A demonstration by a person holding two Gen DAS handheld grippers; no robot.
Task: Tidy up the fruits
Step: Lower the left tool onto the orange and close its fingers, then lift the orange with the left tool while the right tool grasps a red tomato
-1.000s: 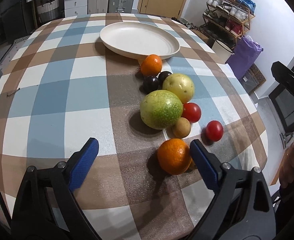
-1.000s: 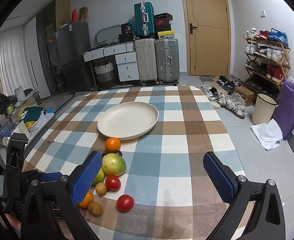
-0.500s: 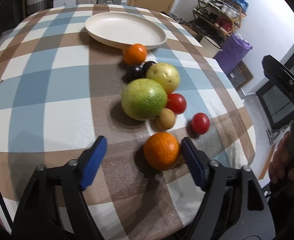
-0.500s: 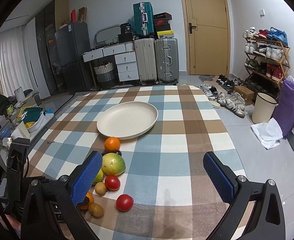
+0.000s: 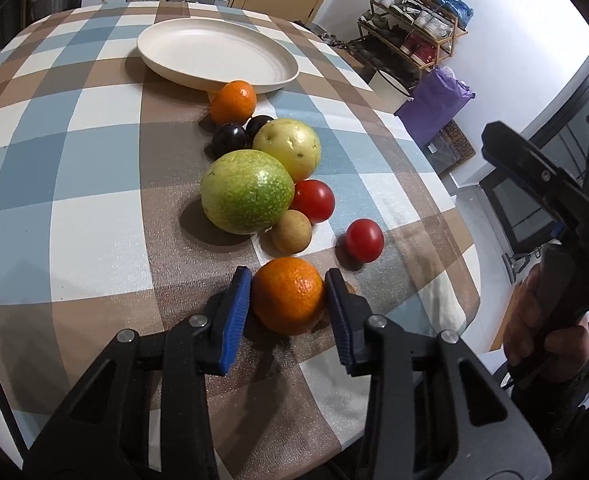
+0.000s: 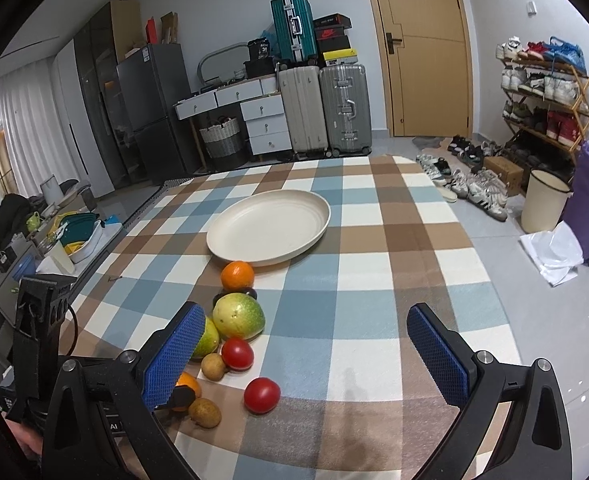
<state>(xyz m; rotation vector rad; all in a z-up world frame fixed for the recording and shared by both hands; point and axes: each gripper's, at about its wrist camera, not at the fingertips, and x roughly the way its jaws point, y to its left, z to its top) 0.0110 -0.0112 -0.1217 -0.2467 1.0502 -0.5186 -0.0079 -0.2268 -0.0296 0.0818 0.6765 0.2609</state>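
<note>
Since a second ago my left gripper (image 5: 288, 294) has closed in: its blue pads, then spread wide on either side of the near orange (image 5: 287, 294), now sit against the fruit's two flanks, pinching it. The orange rests on the checked tablecloth (image 5: 74, 208) near the table's front edge. My right gripper (image 6: 306, 352) has stayed put, jaws gaping wide with nothing between them, hovering above the cloth to the right of the fruit.

Just past the held orange lie a small brown fruit (image 5: 291, 231) and a red tomato (image 5: 363, 239), a little apart from each other. A second brown fruit (image 6: 204, 412) peeks out by the right pad. Behind those, a big green fruit (image 5: 247, 191) touches the small brown one, with another tomato (image 5: 313, 201) tucked on its right. A yellow fruit (image 5: 287, 149) sits just beyond, then two dark plums (image 5: 229, 139) side by side, then a second orange (image 5: 233, 103) right against the rim of the cream plate (image 5: 174, 56). The plate holds nothing.

In the left view, my right hand (image 5: 542, 332) grips its black handle off the table's right edge.
</note>
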